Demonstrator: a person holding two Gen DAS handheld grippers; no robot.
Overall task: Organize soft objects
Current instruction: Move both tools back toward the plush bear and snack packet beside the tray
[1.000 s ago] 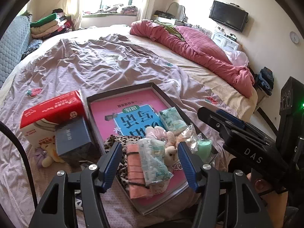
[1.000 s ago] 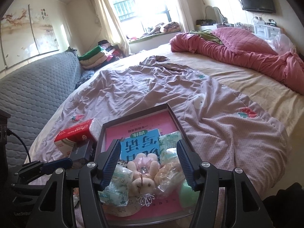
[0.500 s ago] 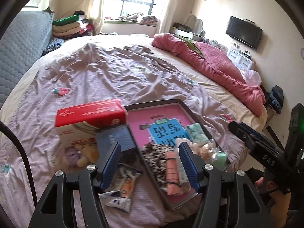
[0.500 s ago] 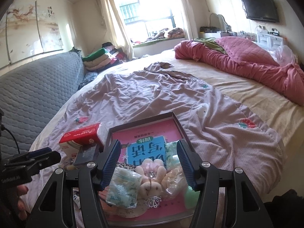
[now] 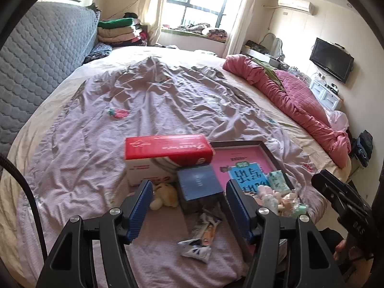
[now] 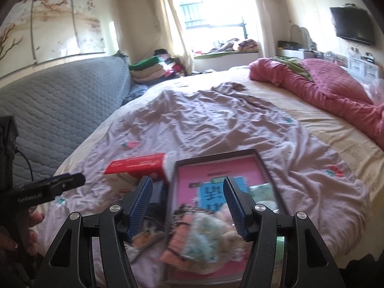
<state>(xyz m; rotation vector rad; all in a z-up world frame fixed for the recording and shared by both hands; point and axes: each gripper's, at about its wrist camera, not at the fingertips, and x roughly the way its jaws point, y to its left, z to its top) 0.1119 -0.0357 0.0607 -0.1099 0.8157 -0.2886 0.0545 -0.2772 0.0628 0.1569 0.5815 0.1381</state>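
Note:
A dark-rimmed tray (image 5: 264, 147) with a pink and blue book lies on the bed and holds several soft items: small plush toys (image 5: 268, 192), a tissue pack (image 5: 278, 182) and a pouch (image 6: 204, 237). Left of it stand a red and white tissue box (image 5: 165, 158), a dark blue box (image 5: 199, 184) and a small cream plush (image 5: 164, 195). Crumpled wrappers (image 5: 201, 237) lie in front. My left gripper (image 5: 189, 206) is open and empty above the blue box. My right gripper (image 6: 187, 206) is open and empty above the tray's left rim (image 6: 171, 192).
The bed has a rumpled lilac sheet (image 5: 156, 100). A pink quilt (image 5: 300, 105) lies along the right side. A grey padded headboard (image 5: 36, 60) stands at the left. Folded clothes (image 5: 120, 31) are stacked by the window. The bed's near edge is just below the tray.
Both grippers have swung to the left. The left one moved off the tray to above the blue box and wrappers. The right one now sits over the tray's left rim.

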